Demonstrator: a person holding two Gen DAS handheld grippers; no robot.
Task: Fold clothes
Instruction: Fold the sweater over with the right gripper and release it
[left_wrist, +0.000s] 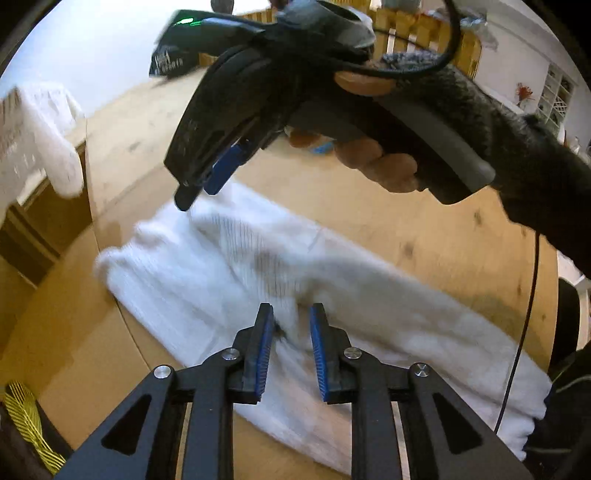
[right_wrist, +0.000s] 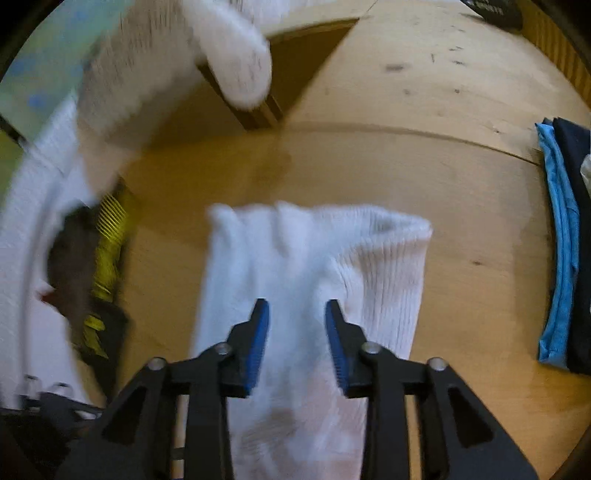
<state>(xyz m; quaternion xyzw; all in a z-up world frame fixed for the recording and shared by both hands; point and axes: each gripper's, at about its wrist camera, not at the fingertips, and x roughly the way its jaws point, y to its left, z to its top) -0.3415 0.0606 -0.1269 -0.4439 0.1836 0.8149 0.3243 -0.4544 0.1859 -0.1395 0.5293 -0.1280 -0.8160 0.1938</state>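
White ribbed sock (left_wrist: 280, 295) lies flat and long on the wooden table (left_wrist: 424, 229). Left gripper (left_wrist: 291, 332) jaws part-open over its middle, a fold of knit between the blue ridged pads; grip uncertain. Right gripper (right_wrist: 297, 332) jaws apart above the cuff end, holding nothing. Folded blue cloth (right_wrist: 561, 251) at table edge.

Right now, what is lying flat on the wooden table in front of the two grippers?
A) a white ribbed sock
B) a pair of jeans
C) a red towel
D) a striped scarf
A: a white ribbed sock lies stretched out on the wooden table, with the open right gripper above it; the left wrist view shows the same sock under the open left gripper.
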